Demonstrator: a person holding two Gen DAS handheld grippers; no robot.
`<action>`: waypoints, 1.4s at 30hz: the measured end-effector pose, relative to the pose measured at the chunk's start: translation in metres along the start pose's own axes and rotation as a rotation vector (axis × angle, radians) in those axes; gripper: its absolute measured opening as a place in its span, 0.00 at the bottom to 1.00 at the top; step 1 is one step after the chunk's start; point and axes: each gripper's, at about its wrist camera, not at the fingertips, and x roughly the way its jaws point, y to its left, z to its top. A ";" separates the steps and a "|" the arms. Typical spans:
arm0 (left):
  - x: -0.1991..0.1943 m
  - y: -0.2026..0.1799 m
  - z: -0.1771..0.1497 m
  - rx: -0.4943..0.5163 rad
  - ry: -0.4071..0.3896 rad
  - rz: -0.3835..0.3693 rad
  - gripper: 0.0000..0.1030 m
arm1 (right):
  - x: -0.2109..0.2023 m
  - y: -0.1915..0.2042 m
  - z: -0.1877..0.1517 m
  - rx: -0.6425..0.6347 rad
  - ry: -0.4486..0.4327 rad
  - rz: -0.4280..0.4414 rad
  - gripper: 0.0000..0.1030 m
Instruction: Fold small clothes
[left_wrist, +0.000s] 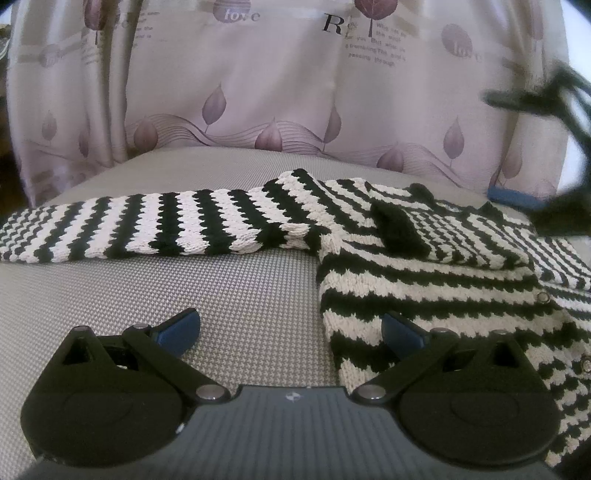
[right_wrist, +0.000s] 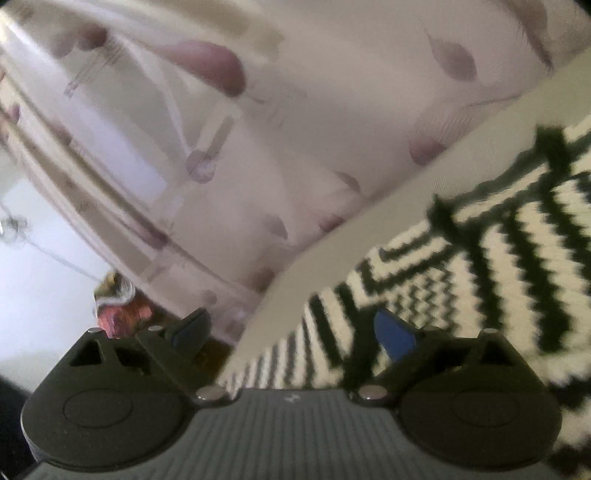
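A black-and-white striped knit sweater (left_wrist: 424, 266) lies on the grey surface (left_wrist: 236, 295). One sleeve (left_wrist: 147, 229) stretches out flat to the left; the other side is folded over the body. My left gripper (left_wrist: 290, 328) is open and empty, low over the sweater's near left edge. My right gripper (right_wrist: 291, 332) is open and empty, tilted over the sweater (right_wrist: 480, 266) near the surface's far edge; the view is blurred. It also shows blurred at the right of the left wrist view (left_wrist: 546, 155).
A pale curtain (left_wrist: 277, 81) with purple leaf prints hangs right behind the grey surface. Beyond the edge in the right wrist view is a white wall and a reddish object (right_wrist: 118, 314) on the floor.
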 end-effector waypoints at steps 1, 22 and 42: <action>-0.002 0.003 0.000 -0.010 -0.004 -0.009 0.99 | -0.010 0.004 -0.005 -0.046 0.010 -0.026 0.94; -0.029 0.245 0.053 -0.433 0.029 0.297 0.84 | -0.081 -0.018 -0.064 -0.530 0.149 -0.485 0.93; -0.012 0.287 0.083 -0.479 -0.027 0.261 0.09 | -0.087 -0.022 -0.063 -0.443 0.084 -0.461 0.93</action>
